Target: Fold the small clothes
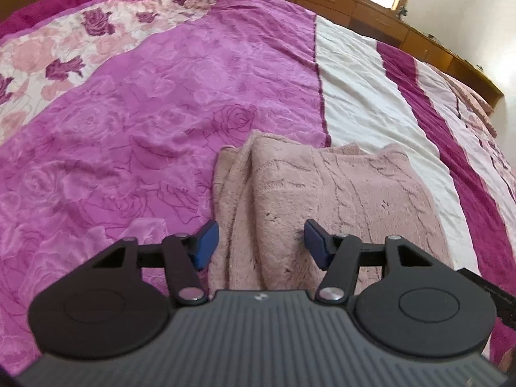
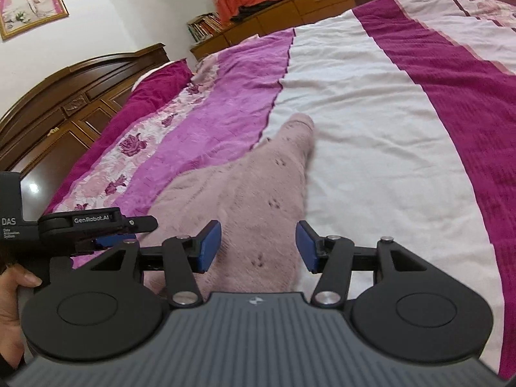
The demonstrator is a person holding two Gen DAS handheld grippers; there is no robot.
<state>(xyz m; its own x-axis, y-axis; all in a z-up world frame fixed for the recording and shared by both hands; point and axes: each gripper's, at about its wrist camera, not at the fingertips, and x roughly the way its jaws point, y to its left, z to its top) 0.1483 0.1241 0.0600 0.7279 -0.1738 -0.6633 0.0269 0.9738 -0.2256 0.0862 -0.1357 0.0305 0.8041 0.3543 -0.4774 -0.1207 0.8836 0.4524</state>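
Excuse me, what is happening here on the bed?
A person holds two grippers over a pink fuzzy garment lying on the bedspread. The left gripper and the right gripper are both open, with the cloth between their fingers but not pinched. The garment looks partly folded.

Both wrist views sit low, close over the bed (image 1: 161,113), facing forward along the jaws. They share the pink garment (image 1: 338,200) (image 2: 258,193); right view catches the left gripper (image 2: 122,237).
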